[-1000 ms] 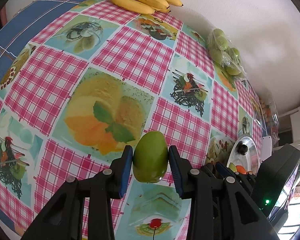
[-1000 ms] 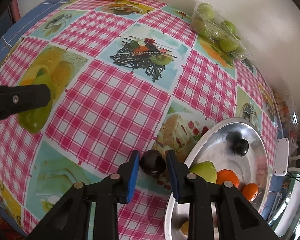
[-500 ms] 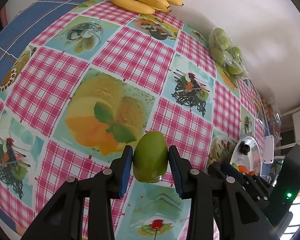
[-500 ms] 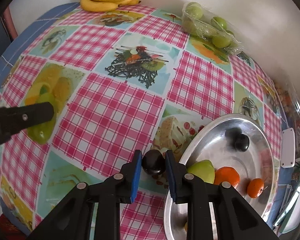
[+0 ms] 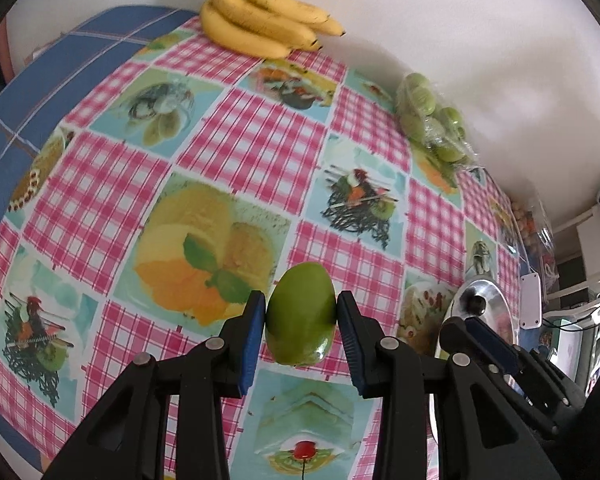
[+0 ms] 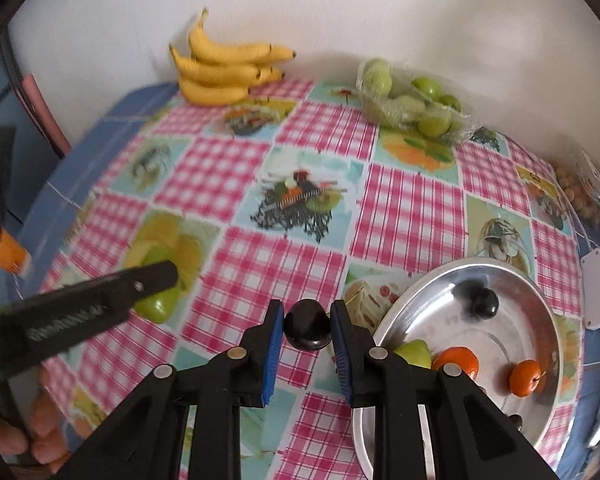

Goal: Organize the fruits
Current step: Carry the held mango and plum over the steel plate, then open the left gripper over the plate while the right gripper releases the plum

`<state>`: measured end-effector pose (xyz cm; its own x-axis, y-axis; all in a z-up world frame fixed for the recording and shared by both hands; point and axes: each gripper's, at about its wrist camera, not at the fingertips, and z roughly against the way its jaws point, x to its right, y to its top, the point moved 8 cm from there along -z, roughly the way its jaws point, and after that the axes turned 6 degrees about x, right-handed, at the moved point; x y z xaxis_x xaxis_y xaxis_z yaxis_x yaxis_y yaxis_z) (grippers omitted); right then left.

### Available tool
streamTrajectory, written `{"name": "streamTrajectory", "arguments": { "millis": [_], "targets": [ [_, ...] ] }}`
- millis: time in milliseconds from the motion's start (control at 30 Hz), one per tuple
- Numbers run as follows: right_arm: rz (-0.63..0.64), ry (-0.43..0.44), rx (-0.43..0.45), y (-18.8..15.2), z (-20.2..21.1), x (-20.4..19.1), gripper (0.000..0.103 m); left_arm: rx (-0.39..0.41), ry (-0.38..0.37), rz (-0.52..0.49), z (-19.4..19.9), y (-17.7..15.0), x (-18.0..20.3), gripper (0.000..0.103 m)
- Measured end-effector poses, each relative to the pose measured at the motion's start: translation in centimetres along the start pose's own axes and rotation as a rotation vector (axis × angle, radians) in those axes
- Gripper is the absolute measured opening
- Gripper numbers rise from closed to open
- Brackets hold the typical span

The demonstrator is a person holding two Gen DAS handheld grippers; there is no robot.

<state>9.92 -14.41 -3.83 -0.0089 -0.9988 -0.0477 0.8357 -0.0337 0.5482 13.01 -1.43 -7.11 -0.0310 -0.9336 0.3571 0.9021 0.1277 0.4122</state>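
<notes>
Left tongs (image 5: 301, 322) clamp a green mango (image 5: 301, 314), blue pads pressed on both its sides, fruit upright with the narrow end up, held over the checkered tabletop (image 5: 235, 148). From the right wrist view the same mango (image 6: 157, 302) shows partly behind the left tongs' black finger, low over the yellow dessert print; whether it touches the cloth, cannot tell. A hand (image 6: 39, 432) shows at the bottom left corner.

Right tongs (image 6: 307, 330) grip a dark plum (image 6: 308, 330), pads tight on either side, jaws narrow, the plum clear of the cloth just left of the steel plate's rim. Steel plate (image 6: 540, 292) sits at the right of the tabletop. In it: another dark plum (image 6: 484, 303) near the far side, a green apple (image 6: 414, 353) at the near left partly behind the right tongs' finger, two tangerines (image 6: 458, 362) near the middle and right, well apart from the dark plum.

Banana bunch (image 6: 223, 70) lies at the far edge against the white wall. Wrapped tray of green fruits (image 6: 410, 100) sits to its right, also by the wall. A bag of small brownish round things (image 6: 580, 196) at the far right edge, too blurred to name. White box (image 6: 598, 290) just beyond the plate on the right.
</notes>
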Motion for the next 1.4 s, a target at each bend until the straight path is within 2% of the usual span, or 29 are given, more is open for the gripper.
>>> {"name": "streamTrajectory", "arguments": {
  "millis": [167, 333, 567, 767, 1067, 1400],
  "targets": [
    [-0.059, 0.011, 0.016, 0.1, 0.7, 1.7, 0.025, 0.013, -0.001, -0.054, 0.4, -0.1, 1.8, 0.038],
    [-0.165, -0.035, 0.013, -0.6, 1.1, 6.3, 0.025, 0.002, -0.036, -0.141, 0.3, -1.0, 5.3, 0.038],
    [-0.295, -0.110, 0.017, -2.6, 2.5, 13.0, 0.025, -0.048, -0.124, -0.283, 0.0, -4.5, 11.8, 0.038],
    [-0.360, -0.155, 0.023, -4.1, 3.7, 16.9, 0.025, -0.102, -0.154, -0.384, -0.9, -7.7, 15.5, 0.038],
    [-0.400, -0.139, -0.016, -5.6, 2.7, 18.2, 0.026, -0.147, -0.122, -0.496, -2.4, -11.0, 17.7, 0.038],
    [-0.401, -0.154, -0.095, -7.2, 0.4, 18.4, 0.026, -0.165, -0.090, -0.525, -3.7, -11.9, 18.0, 0.038]
  ]
}}
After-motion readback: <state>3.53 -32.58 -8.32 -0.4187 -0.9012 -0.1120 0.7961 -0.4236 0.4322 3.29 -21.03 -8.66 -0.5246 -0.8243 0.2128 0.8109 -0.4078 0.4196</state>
